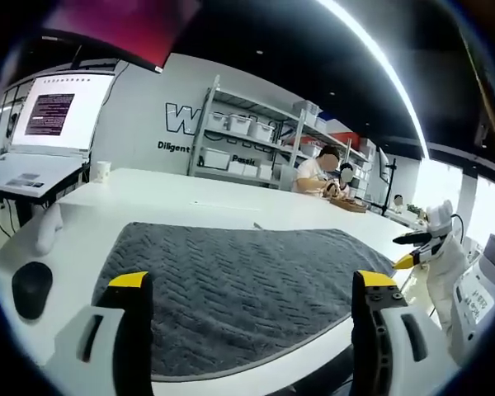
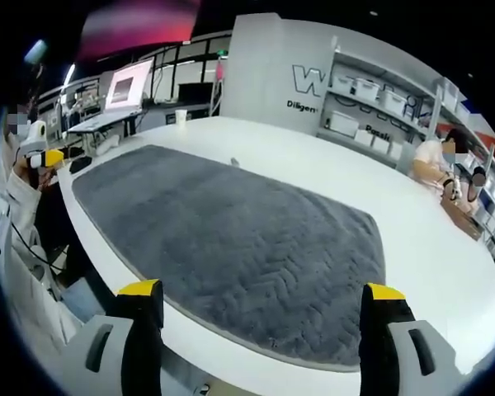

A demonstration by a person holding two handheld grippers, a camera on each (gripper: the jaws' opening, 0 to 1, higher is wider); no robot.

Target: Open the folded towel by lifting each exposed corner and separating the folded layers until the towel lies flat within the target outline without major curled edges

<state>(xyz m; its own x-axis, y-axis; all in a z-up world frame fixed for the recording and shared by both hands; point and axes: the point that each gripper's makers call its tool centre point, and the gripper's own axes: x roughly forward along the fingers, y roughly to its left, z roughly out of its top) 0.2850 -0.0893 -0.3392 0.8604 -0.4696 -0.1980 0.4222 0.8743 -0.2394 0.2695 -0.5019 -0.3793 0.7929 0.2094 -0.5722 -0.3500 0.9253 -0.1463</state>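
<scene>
Left gripper view, nearest first: the left gripper has its yellow-tipped jaws spread wide, holding nothing, just above the near edge of the towel. That towel is dark grey with a herringbone weave, spread open and smooth on the white table. A black mouse lies left of it. Right gripper view: the right gripper is likewise spread and empty over the towel's near hem. Farther off, the wall lettering begins with a large "W"; the smaller words are unreadable.
</scene>
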